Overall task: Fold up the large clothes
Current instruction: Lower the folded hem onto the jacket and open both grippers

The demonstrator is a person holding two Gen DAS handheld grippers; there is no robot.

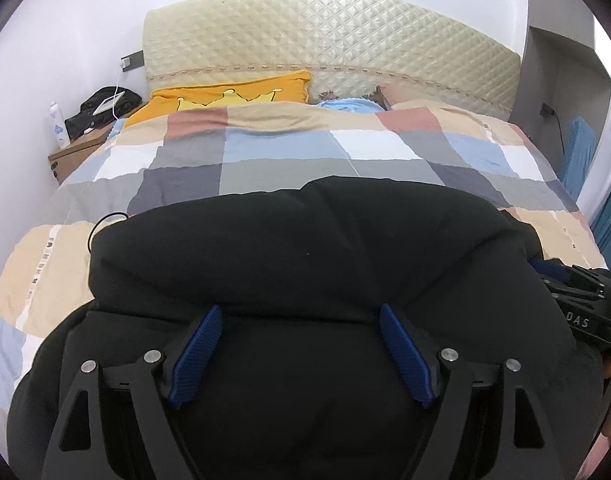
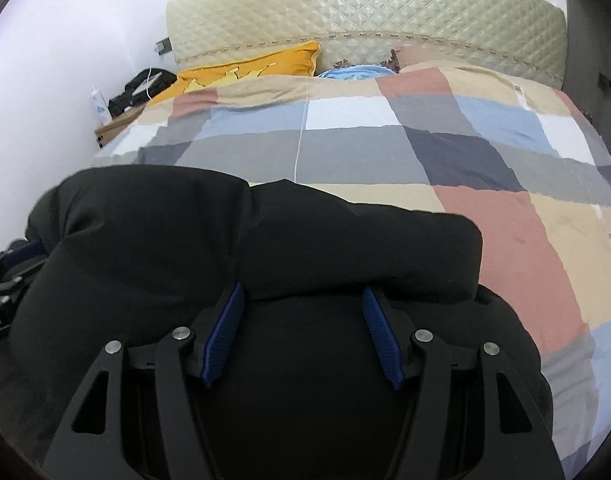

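A large black padded garment [image 1: 305, 240] lies folded over itself on the near part of the bed, and it also fills the lower left of the right wrist view as the same garment [image 2: 265, 232]. My left gripper [image 1: 300, 308] hovers over its lower layer, open, its blue pads [image 1: 201, 352] bare and the fold's edge just beyond the tips. My right gripper [image 2: 302, 288] is open too, narrower, with the folded layer's edge lying across its fingertips; its pads [image 2: 381, 340] show bare. Each gripper shows at the other view's side edge: the right gripper [image 1: 577, 304], the left gripper [image 2: 1, 280].
The bed carries a checked duvet [image 1: 265, 152] in beige, blue, grey and pink. A yellow pillow [image 1: 233, 96] and a quilted headboard [image 1: 329, 32] are at the far end. At the far left, a wooden bedside table [image 1: 77, 152] holds a black bag and a white bottle.
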